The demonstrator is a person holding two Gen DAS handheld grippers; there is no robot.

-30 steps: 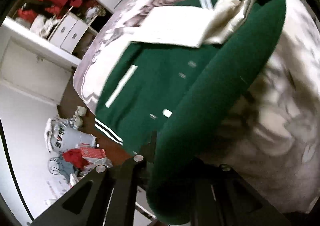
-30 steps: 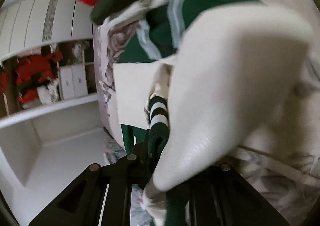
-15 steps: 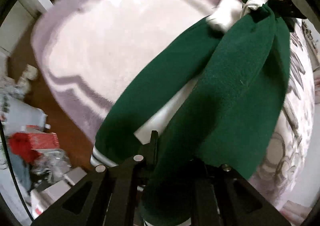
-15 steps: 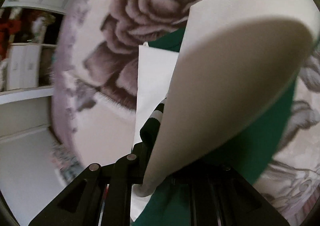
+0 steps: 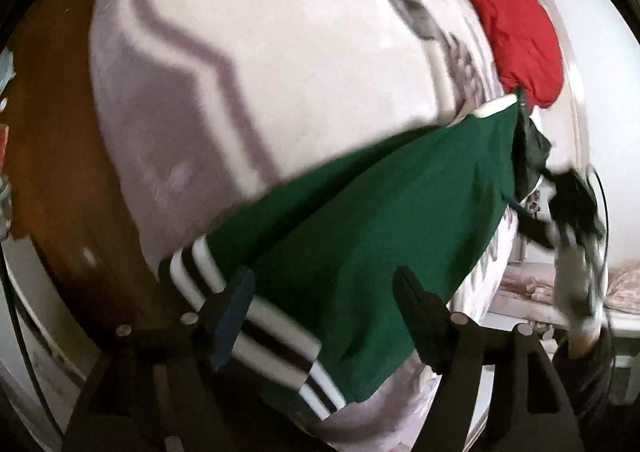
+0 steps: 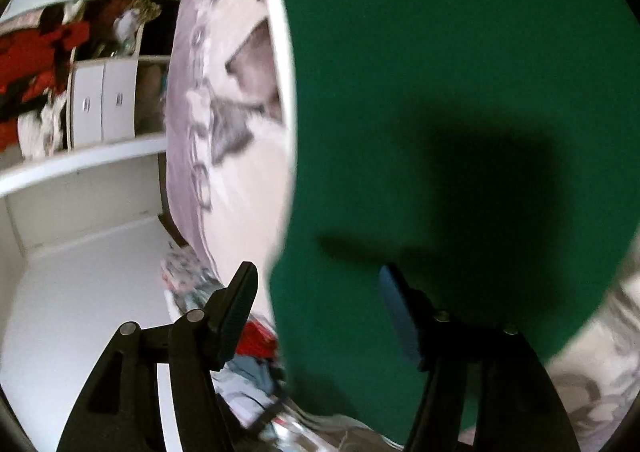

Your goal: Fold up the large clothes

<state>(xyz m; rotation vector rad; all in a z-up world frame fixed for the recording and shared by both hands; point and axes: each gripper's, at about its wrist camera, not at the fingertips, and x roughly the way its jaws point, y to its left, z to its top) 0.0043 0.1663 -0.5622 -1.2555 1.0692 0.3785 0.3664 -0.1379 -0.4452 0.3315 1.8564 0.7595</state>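
Just now | both grippers' jaws had been opening: left gripper (image 5: 324, 292) and right gripper (image 6: 316, 288) spread, pinching nothing | green jacket (image 5: 360, 244) released, folded on bed (image 5: 280, 71), 6 o'clock edge | fold landed, likely

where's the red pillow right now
In the left wrist view the red pillow lies at the upper right, on the far end of the grey flowered bedspread, just beyond the far edge of the green jacket.
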